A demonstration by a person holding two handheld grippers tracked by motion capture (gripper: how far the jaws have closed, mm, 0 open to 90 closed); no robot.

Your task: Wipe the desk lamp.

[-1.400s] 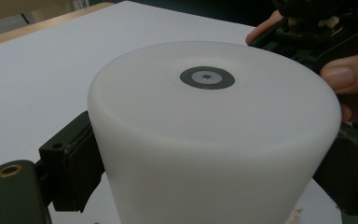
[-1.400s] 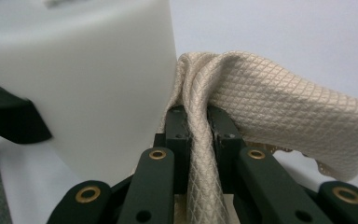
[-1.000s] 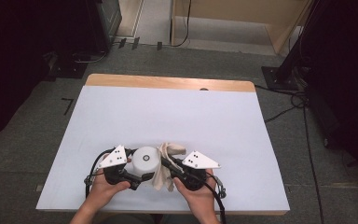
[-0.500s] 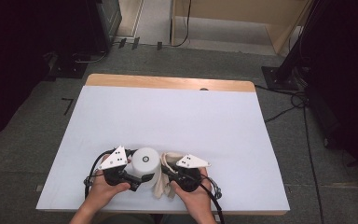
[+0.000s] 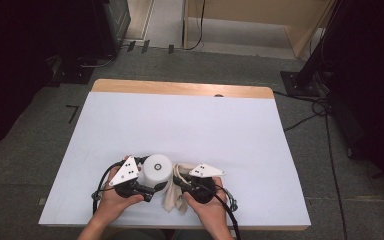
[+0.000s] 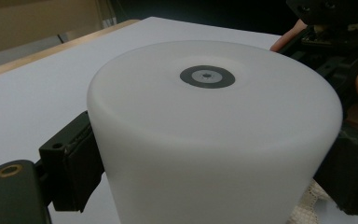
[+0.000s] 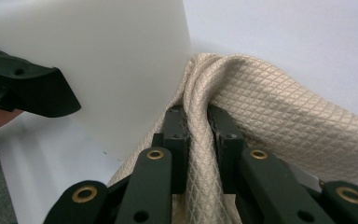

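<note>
The right gripper (image 7: pixel 198 126) pinched a fold of the beige cloth (image 7: pixel 279 107), which touched the white cylinder (image 5: pixel 158 170). The left gripper (image 6: pixel 205 182) clamped that cylinder near the table's (image 5: pixel 190 120) front edge. Judging by this, wiping had barely started.

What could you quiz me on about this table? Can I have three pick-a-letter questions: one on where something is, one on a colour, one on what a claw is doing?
1. Where is the white cup?
A. at the far edge of the table
B. near the person's edge, between the two claws
C. on the floor

2. What colour is the cloth?
A. beige
B. red
C. blue

3. What is the right claw doing?
A. hanging open in the air
B. pinching the cloth
C. squeezing the cup

Answers:
1 B: the high view shows it close to both hands.
2 A: the right gripper view shows beige quilted fabric.
3 B: its jaws are closed on a fold of cloth.
</note>
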